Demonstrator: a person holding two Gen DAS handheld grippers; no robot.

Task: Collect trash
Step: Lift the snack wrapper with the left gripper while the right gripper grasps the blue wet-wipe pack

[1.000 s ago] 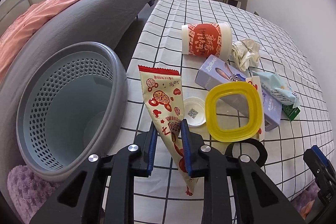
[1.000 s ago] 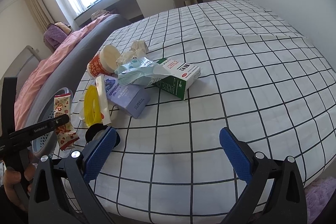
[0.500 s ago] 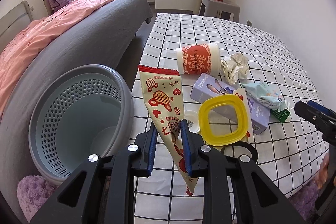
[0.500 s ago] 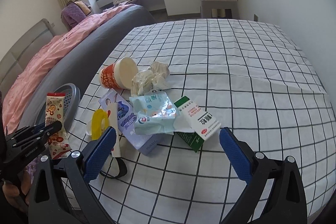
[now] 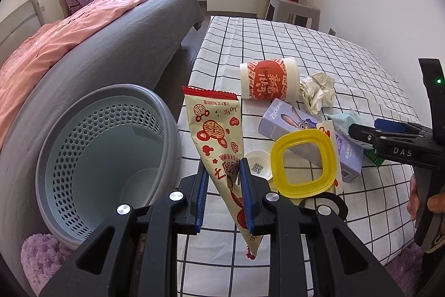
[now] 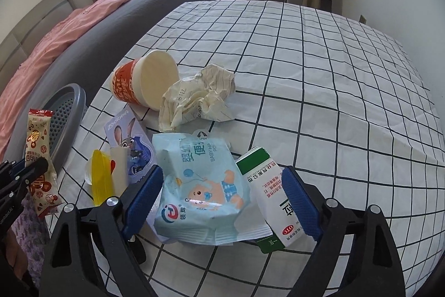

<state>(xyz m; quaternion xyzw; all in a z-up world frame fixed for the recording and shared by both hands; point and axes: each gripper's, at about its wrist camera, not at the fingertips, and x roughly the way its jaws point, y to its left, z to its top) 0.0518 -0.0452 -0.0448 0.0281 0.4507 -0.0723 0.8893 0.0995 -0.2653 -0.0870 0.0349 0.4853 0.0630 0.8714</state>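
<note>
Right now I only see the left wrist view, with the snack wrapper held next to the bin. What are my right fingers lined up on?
Observer: The right gripper is open. A baby wipes pack and a green-and-white medicine box both lie between its fingers.
Operator: Are those two apart?
Observer: No. The wipes pack's lower edge seems to overlap the box.
Operator: Which way up is the pack?
Observer: Printed side up, with the OPEN flap at its far end, towards the crumpled paper.
</note>
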